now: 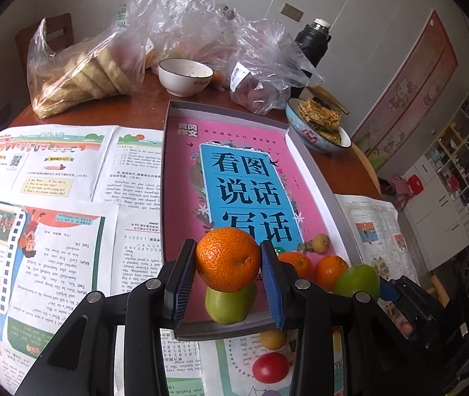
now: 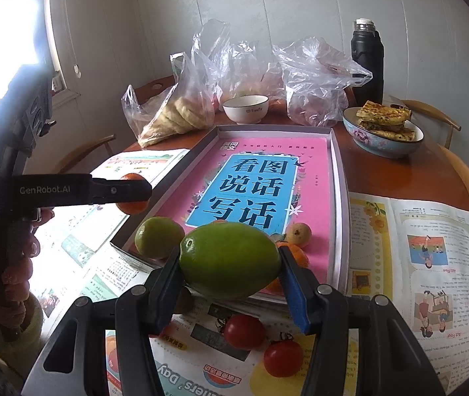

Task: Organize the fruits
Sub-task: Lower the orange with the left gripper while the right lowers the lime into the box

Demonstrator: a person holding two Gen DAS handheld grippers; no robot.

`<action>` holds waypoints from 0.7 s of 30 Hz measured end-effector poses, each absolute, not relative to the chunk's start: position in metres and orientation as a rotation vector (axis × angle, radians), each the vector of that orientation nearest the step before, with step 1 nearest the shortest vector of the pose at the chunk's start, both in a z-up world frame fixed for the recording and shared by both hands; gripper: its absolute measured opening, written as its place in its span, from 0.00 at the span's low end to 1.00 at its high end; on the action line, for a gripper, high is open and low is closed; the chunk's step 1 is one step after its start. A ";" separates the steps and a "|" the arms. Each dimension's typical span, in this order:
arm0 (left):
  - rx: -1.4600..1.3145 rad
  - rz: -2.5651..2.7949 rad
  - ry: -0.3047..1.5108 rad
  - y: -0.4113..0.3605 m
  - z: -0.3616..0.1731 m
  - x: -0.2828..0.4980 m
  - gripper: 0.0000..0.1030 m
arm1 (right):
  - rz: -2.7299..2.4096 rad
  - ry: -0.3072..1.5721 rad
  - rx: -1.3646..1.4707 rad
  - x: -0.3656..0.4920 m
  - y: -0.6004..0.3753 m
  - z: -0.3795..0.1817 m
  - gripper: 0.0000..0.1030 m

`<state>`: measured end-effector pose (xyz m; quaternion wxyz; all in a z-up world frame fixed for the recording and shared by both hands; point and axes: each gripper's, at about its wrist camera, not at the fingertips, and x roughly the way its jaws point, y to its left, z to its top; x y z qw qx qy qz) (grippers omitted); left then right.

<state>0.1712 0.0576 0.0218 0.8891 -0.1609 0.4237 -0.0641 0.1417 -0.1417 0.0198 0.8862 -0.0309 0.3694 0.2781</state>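
Left gripper [image 1: 228, 275] fingers clamped on tangerine [image 1: 228, 259], right gripper [image 2: 229, 283] fingers clamped on green fruit [image 2: 229, 259], both above tray [image 2: 342, 231] near end; risk: round skins slipping, knocking fruit already inside

The pink book [image 2: 267, 178] in the tray has big characters 看图说话写话 on its blue panel. The left gripper [image 2: 128, 191] arm says "GenRobot.AI" in the right wrist view. The newspaper [image 2: 181, 376] at the front edge shows "Day" upside down (rest cut off). The white bowl [image 2: 246, 109] has small writing, too blurry to read.
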 end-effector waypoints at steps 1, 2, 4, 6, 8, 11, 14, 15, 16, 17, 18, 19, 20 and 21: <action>-0.332 -0.135 0.883 0.056 0.021 0.174 0.38 | 0.578 0.767 -0.067 0.142 -0.141 0.019 0.54; -0.331 -0.135 0.886 0.055 0.020 0.177 0.38 | 0.579 0.767 -0.069 0.142 -0.141 0.018 0.54; -0.327 -0.136 0.895 0.053 0.018 0.183 0.38 | 0.582 0.767 -0.073 0.143 -0.140 0.017 0.54; -0.321 -0.135 0.905 0.050 0.015 0.189 0.38 | 0.588 0.768 -0.077 0.142 -0.138 0.016 0.54; -0.316 -0.132 0.917 0.049 0.012 0.195 0.38 | 0.595 0.767 -0.083 0.142 -0.137 0.014 0.54; -0.307 -0.129 0.933 0.047 0.008 0.203 0.38 | 0.603 0.762 -0.097 0.140 -0.132 0.013 0.54; -0.303 -0.128 0.946 0.045 0.004 0.208 0.38 | 0.610 0.755 -0.115 0.139 -0.128 0.013 0.54; -0.302 -0.127 0.951 0.045 0.002 0.210 0.38 | 0.611 0.754 -0.120 0.138 -0.126 0.013 0.54; -0.301 -0.127 0.956 0.045 0.000 0.212 0.38 | 0.613 0.755 -0.124 0.139 -0.125 0.013 0.54; -0.301 -0.127 0.960 0.045 -0.002 0.213 0.38 | 0.614 0.756 -0.127 0.139 -0.124 0.012 0.54; -0.300 -0.126 0.965 0.044 -0.004 0.215 0.38 | 0.615 0.755 -0.128 0.139 -0.123 0.012 0.54; -0.300 -0.127 0.969 0.044 -0.005 0.216 0.38 | 0.616 0.755 -0.129 0.139 -0.122 0.012 0.54; -0.300 -0.128 0.971 0.044 -0.006 0.217 0.38 | 0.618 0.755 -0.134 0.139 -0.120 0.012 0.54; -0.299 -0.129 0.974 0.043 -0.007 0.218 0.38 | 0.618 0.753 -0.138 0.139 -0.119 0.012 0.54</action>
